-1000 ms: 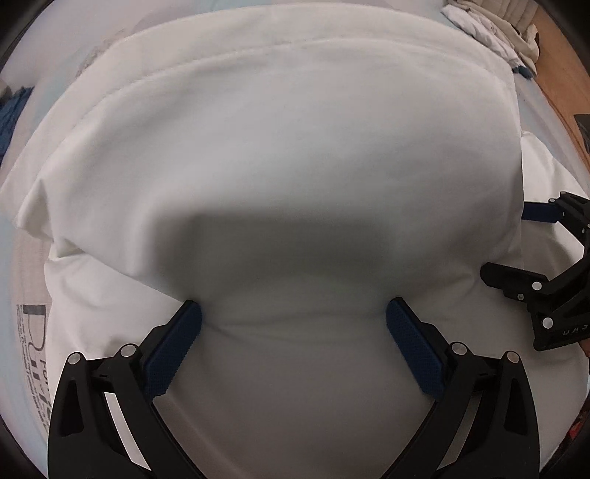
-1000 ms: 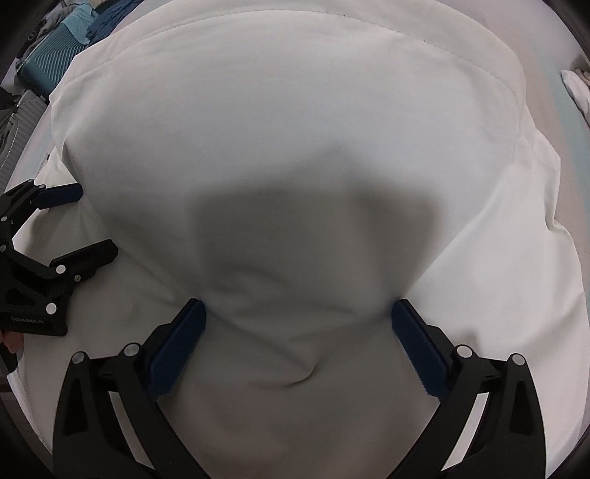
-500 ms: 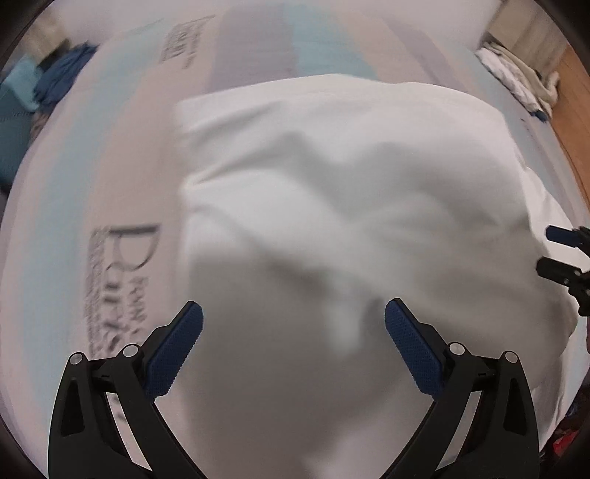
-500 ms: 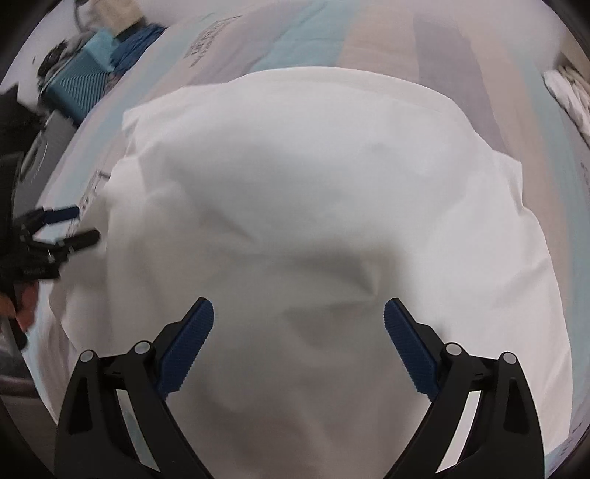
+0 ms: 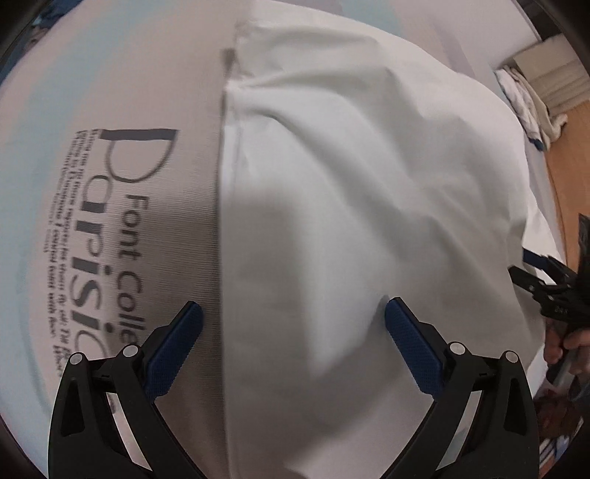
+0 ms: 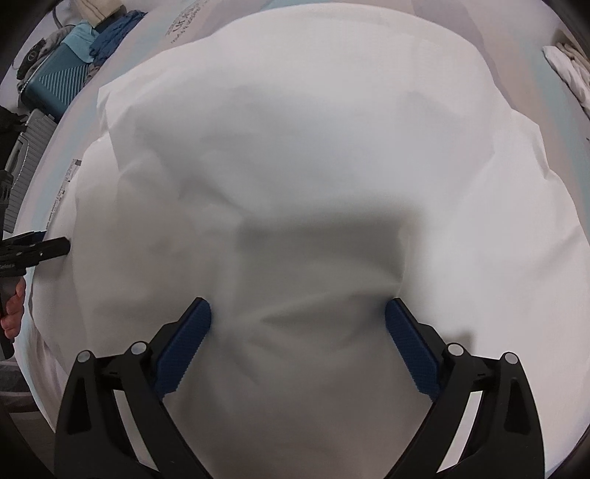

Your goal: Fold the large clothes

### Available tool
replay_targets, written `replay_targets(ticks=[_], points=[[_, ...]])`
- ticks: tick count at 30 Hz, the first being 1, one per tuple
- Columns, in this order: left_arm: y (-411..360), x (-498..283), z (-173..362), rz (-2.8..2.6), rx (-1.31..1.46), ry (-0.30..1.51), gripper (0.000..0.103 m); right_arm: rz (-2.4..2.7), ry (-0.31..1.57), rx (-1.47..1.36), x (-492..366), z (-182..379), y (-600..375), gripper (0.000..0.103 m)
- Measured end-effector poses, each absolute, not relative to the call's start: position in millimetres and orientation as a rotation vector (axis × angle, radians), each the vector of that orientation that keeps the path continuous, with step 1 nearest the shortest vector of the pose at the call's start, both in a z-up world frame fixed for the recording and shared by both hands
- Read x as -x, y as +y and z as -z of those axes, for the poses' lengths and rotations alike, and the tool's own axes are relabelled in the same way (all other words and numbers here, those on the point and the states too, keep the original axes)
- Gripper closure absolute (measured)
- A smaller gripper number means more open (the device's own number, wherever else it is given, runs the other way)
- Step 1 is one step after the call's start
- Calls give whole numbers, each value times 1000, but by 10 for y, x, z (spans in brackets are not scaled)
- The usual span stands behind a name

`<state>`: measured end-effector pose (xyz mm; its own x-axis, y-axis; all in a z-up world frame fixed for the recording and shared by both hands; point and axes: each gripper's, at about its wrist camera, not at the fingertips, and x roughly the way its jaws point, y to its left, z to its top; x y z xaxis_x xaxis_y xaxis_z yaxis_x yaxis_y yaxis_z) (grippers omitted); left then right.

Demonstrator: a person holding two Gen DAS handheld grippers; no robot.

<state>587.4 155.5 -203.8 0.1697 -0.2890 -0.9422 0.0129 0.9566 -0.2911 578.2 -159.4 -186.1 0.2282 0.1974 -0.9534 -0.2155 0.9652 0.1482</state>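
A large white garment (image 5: 368, 206) lies spread on a bed sheet (image 5: 110, 110) printed with dark lettering (image 5: 129, 235). Its straight left edge runs up the middle of the left wrist view. My left gripper (image 5: 293, 307) hangs open above that edge, one fingertip over the sheet and the other over the cloth. In the right wrist view the garment (image 6: 302, 154) fills the frame, and my right gripper (image 6: 298, 306) hovers open above its wrinkled near part. Neither gripper holds anything. Each gripper shows at the side of the other's view: the right gripper (image 5: 531, 274) and the left gripper (image 6: 40, 250).
A pile of pale clothes (image 5: 527, 99) sits at the bed's far right corner beside a wooden floor (image 5: 568, 184). A teal suitcase (image 6: 55, 84) and blue clothes (image 6: 110, 33) lie beyond the left side. A hand (image 6: 13, 313) holds the left gripper's handle.
Both grippers have drawn back from the cloth, so more of the garment shows. The left one has swung left to the garment's edge, baring the printed sheet. Both stayed open.
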Motion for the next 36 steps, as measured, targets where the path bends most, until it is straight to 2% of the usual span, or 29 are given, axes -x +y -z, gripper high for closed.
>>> replay_targets(ticks=[8, 14, 17, 19, 23, 25, 28, 31, 36], points=[[1339, -5876, 2095, 316, 247, 1413, 6, -259, 1301, 31, -5790, 1943, -1486, 8], [1075, -5797, 2073, 399, 234, 1409, 13, -250, 1296, 28, -5805, 1958, -1461, 8], [1089, -5818, 2088, 389, 271, 1407, 23, -248, 1292, 24, -5805, 1959, -1437, 8], [1129, -5837, 2087, 375, 284, 1408, 36, -249, 1290, 21, -5774, 1944, -1537, 8], [1277, -5846, 2064, 360, 384, 1423, 53, -250, 1280, 17, -5760, 1947, -1547, 8], [1229, -5915, 2038, 368, 375, 1426, 64, -249, 1273, 14, -5712, 1940, -1565, 8], [1066, -5944, 2009, 376, 324, 1434, 76, -248, 1265, 12, -5655, 1929, -1604, 8], [994, -5973, 1979, 379, 324, 1431, 86, -248, 1262, 9, -5639, 1930, -1614, 8], [959, -5974, 1842, 377, 342, 1409, 93, -252, 1258, 5, -5628, 1931, -1603, 8]])
